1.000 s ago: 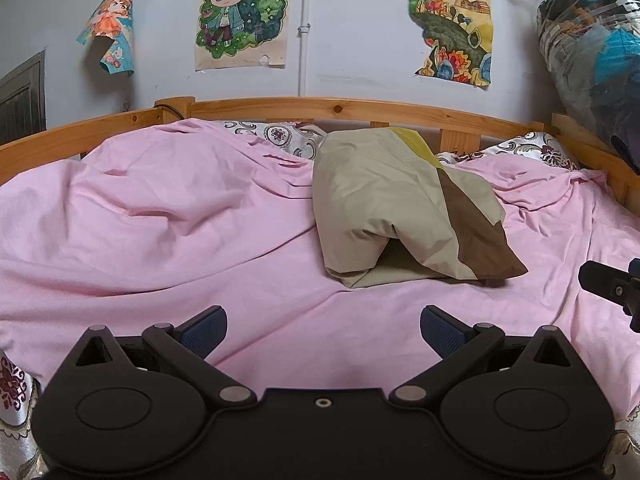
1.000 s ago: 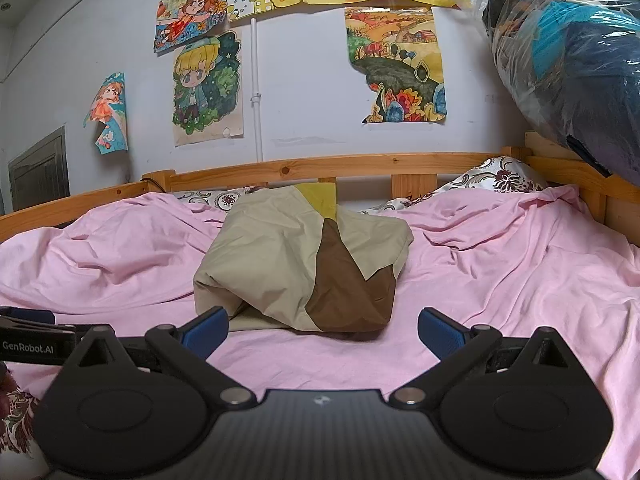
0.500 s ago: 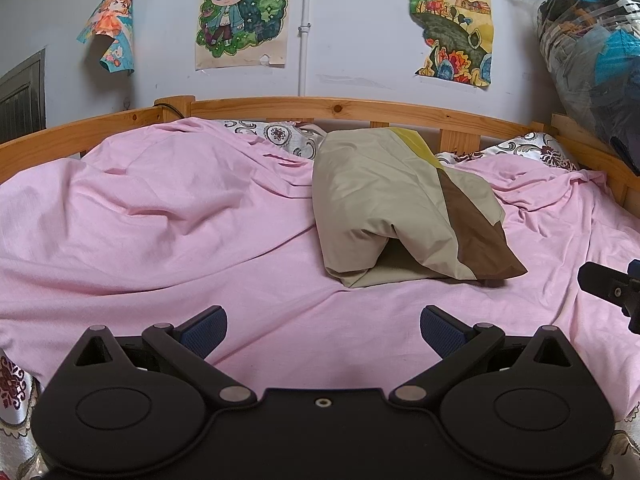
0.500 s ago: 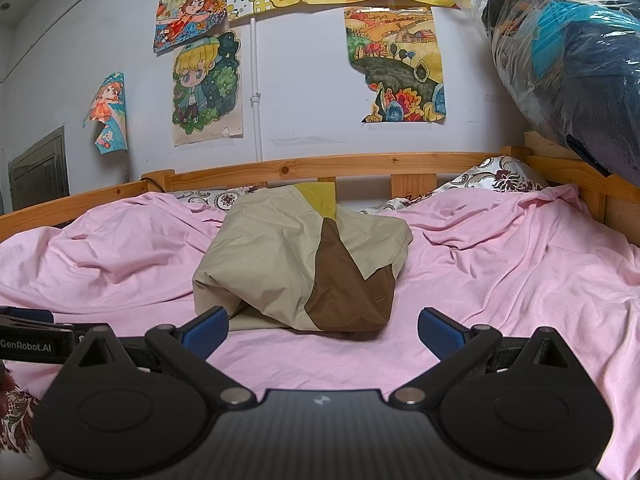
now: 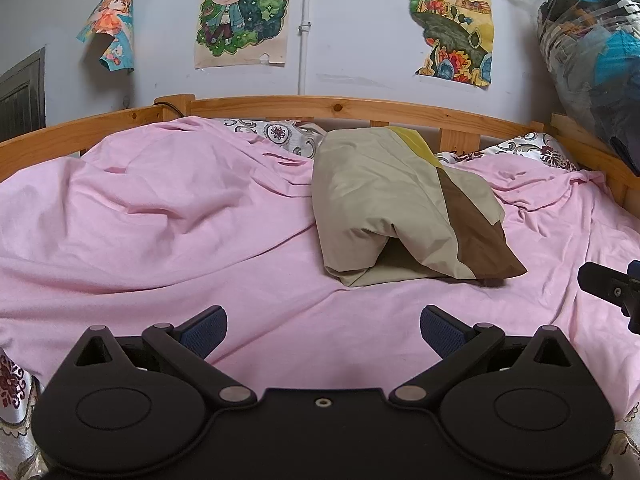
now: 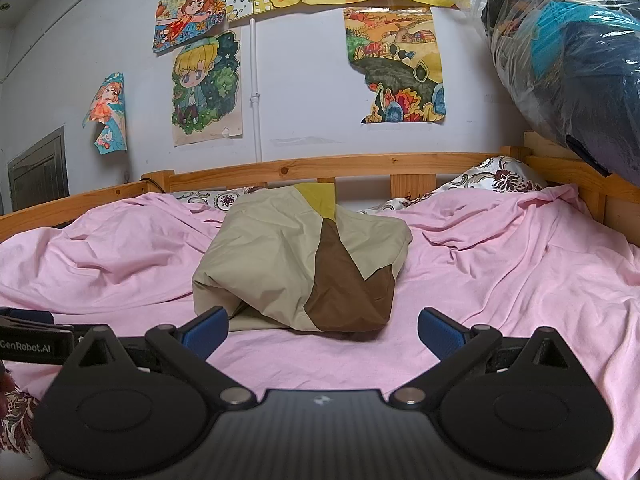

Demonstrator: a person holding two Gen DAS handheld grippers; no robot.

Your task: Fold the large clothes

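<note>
**Garment bundled mid-bed, both claws clear of it**

The garment (image 5: 384,200), tan with brown and yellow panels, sits as a compact folded bundle on the pink sheet (image 5: 160,220) near the wooden headboard (image 6: 340,164). Folding looks essentially done, though one edge gapes. The left claw (image 5: 323,330) and right claw (image 6: 322,330) gape wide, empty, well short of it.

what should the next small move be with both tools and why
Probably move both tools forward to the near edge of the bundled cloth. The left tool and right tool are both open and empty, short of the cloth, which sits in a heap on the pink sheet.
</note>
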